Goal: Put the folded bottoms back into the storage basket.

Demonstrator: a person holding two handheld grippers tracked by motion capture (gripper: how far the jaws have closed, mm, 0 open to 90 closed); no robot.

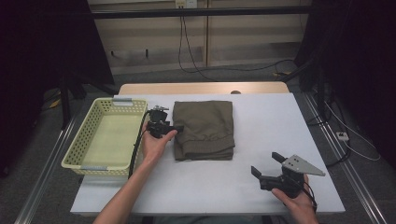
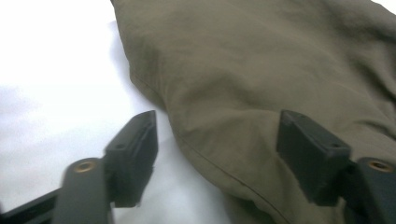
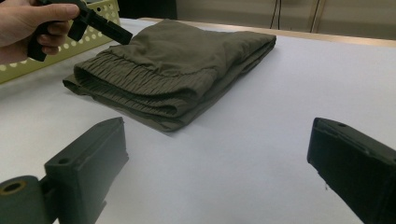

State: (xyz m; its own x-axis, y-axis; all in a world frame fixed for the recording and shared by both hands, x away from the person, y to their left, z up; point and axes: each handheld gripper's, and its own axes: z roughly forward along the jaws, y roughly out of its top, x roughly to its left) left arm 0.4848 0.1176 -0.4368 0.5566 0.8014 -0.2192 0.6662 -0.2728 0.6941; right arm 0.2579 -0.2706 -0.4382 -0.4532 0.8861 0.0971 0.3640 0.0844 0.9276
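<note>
Looking at where things stand, I'd say this is barely started: the folded olive trousers [image 1: 204, 129] sit flat on the white table [image 1: 261, 140], just to the right of the yellow basket [image 1: 88, 135], and nothing is inside that basket yet as far as the high view shows. The left gripper [image 1: 176, 127] is right at the trousers' left edge, the side facing the basket. In the left gripper view its jaws stand wide apart, one over bare table and the other over the cloth, with the folded hem [image 2: 219, 154] running between them, so it has hold of nothing so far. It looks lined up for a pinch on that edge, but that's a guess. The right gripper [image 1: 266, 164] is well apart from the trousers, down toward the person's side and off to the right of them, held just above the table by the right hand [image 1: 299, 200]. Its jaws are spread wide too, nothing between them except empty table, and its own view looks across at the elastic waistband [image 3: 140, 86] of the trousers with the left hand [image 3: 28, 28] behind. So my read: the fold looks finished and neat, the grab hasn't happened, and lifting the bundle over into the basket is all still to do, if that's where it's headed.
</note>
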